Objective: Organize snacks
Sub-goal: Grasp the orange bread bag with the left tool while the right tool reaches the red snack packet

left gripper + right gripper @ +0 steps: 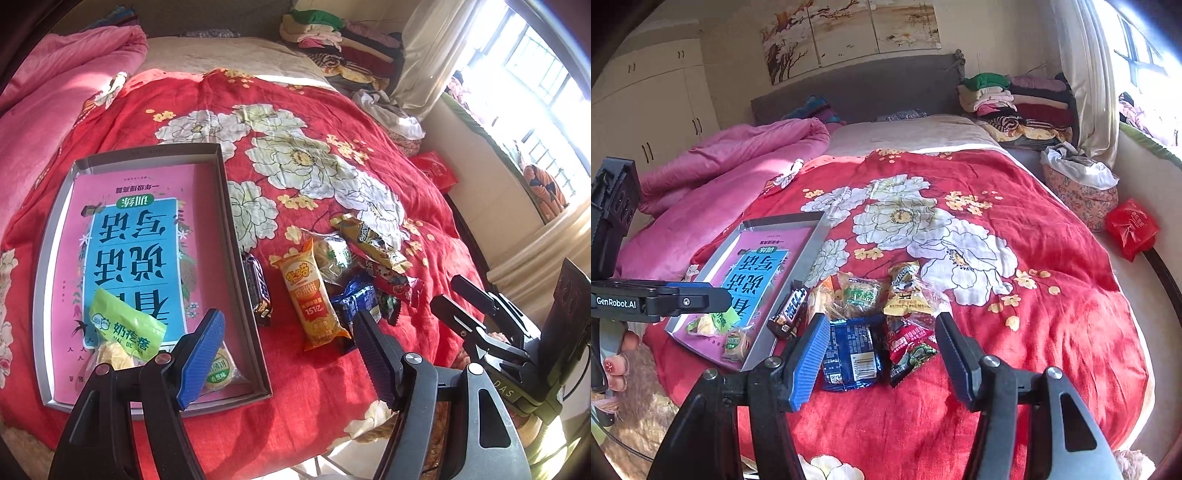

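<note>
- Left wrist view: the left tongs [288, 354] stand wide apart with nothing between the pads, poised over the bed between the box and the loose snacks, probably ready for the next pick.
- Right wrist view: the right tongs [882, 354] are parted and empty, hanging just above the blue packet [851, 354] at the near edge of the pile, likely its target.
- Nearby, the orange packet [314, 295] and a dark bar [256, 286] lie on the red floral bedspread [332, 387], the bar just beside the box wall.
- Further left, the shallow grey box [240, 258] already holds a green-labelled packet [125, 328] and a small round biscuit [735, 344], so sorting seems underway.
</note>
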A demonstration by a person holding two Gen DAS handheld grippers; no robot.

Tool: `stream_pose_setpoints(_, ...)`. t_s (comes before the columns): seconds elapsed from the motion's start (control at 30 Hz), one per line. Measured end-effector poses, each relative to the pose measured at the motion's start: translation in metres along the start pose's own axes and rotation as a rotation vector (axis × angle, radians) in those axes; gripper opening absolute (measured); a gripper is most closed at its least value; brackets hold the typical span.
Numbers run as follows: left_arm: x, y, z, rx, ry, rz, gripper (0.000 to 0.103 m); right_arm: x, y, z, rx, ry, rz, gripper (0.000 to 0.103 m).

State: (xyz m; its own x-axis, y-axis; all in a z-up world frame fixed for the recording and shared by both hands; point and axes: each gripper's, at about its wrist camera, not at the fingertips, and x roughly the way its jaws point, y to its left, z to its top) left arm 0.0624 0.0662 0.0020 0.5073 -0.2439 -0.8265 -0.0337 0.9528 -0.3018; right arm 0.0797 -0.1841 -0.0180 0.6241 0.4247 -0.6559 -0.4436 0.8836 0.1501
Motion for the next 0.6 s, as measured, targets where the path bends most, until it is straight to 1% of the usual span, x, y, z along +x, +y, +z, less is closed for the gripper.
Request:
stream_pose_setpoints(0.17, 0.027, -0.004, 0.001, -0.052, 0.062, -0.041, 0.074, 0.012, -0.004, -0.003, 0.013, 0.039, 0.023, 0.059)
stream_pose_setpoints(0.27, 0.044, -0.006, 0.003, -0.071, 0.09, -0.038, 0.074, 0.019, -0.003, -0.006, 0.003, 0.061, 0.031, 0.059)
stream_pose_setpoints(0.37, 0.056, -0.007, 0.005, -0.089, 0.1, -0.04, 0.069, 0.027, -0.004, -0.009, 0.001, 0.085, 0.04, 0.059)
stream_pose_setpoints(0.43, 0.063, -0.006, 0.007, -0.111, 0.109, -0.052, 0.062, 0.031, -0.006, -0.01, 0.003, 0.092, 0.041, 0.059)
stream_pose_setpoints(0.5, 0.07, -0.006, 0.009, -0.129, 0.119, -0.067, 0.057, 0.035, -0.008, -0.01, 0.009, 0.095, 0.041, 0.058)
stream_pose_setpoints(0.53, 0.073, -0.006, 0.01, -0.138, 0.126, -0.074, 0.052, 0.037, -0.01, -0.01, 0.013, 0.099, 0.043, 0.056)
stream_pose_setpoints(0.6, 0.081, -0.006, 0.012, -0.152, 0.142, -0.094, 0.046, 0.041, -0.012, -0.01, 0.018, 0.107, 0.053, 0.053)
